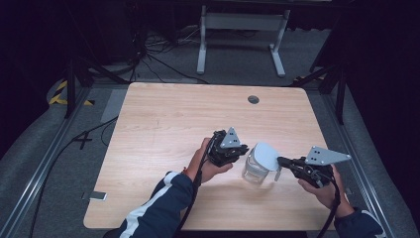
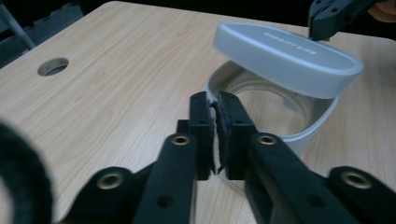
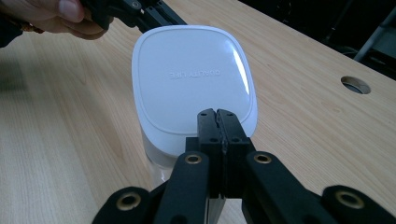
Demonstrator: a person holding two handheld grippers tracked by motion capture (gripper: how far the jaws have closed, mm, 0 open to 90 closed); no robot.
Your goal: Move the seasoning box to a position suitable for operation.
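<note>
On the pale wood desk (image 1: 163, 124), going from left to right in the high view, the person's left hand (image 1: 205, 166) comes first, near the middle of the front half, holding the left gripper (image 1: 241, 150) with its grey three-cornered plate on top. In the left gripper view its jaws are pressed together on the near rim of the clear container (image 2: 280, 116); the thin wall seems to sit between the pads, though the contact point is partly hidden. Just right of it stands that container (image 1: 255, 168), toward the front right part of the desk, well in from the front edge. Its grey-white lid (image 1: 267, 155) is tilted up off the opening, raised on the side facing the left gripper. The lid's top carries raised writing, upside down in the right gripper view, that reads "QUALITY LIFE" (image 3: 194, 73); on the lid's edge in the left gripper view the same lettering is too blurred to read. Farthest right, the right gripper (image 1: 281, 161), held in the right hand (image 1: 324, 191), has its jaws closed on the lid's rim (image 3: 196, 93). A round cable hole (image 1: 253, 99) lies near the desk's far edge
</note>
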